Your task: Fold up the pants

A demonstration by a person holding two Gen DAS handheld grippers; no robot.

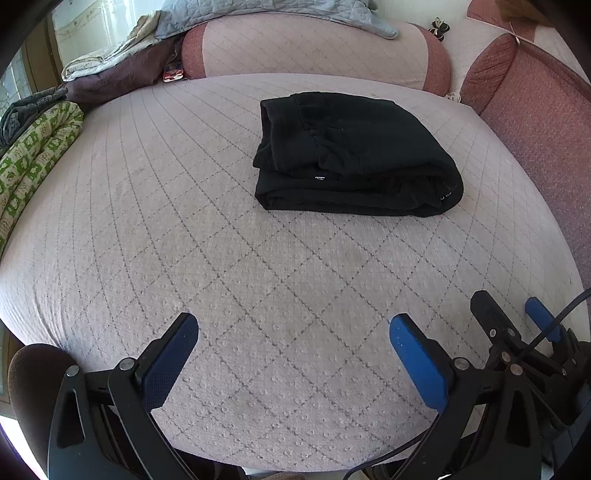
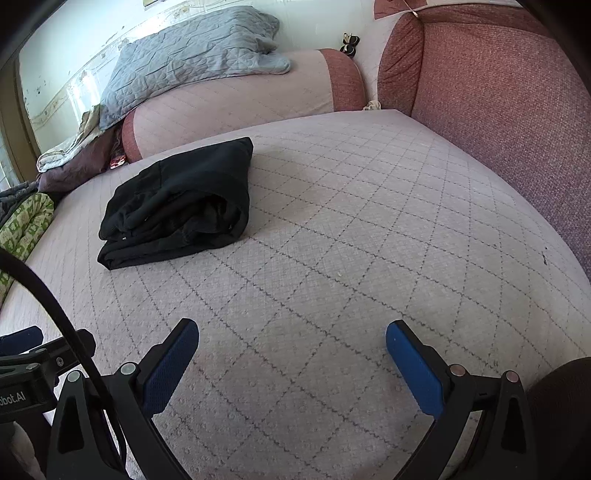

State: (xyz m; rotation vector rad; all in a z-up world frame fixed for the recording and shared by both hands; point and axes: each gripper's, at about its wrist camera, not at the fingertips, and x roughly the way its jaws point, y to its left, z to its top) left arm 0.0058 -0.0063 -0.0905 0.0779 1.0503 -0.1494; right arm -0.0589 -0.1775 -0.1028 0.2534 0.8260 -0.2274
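Observation:
The black pants [image 1: 354, 155] lie folded in a compact stack on the pink quilted bed [image 1: 221, 240], toward its far side. In the right wrist view the pants [image 2: 181, 203] sit at the left. My left gripper [image 1: 293, 325] is open and empty, hovering over the near edge of the bed, well short of the pants. My right gripper [image 2: 291, 332] is open and empty too, also near the front edge. The right gripper also shows in the left wrist view [image 1: 513, 314] at the lower right.
A pink and red bolster [image 1: 314, 48] with a grey quilt [image 1: 280, 11] lies at the bed's far edge. A red cushion [image 2: 498, 92] bounds the right side. A green patterned blanket [image 1: 33, 158] and piled clothes [image 1: 110, 74] sit at the left.

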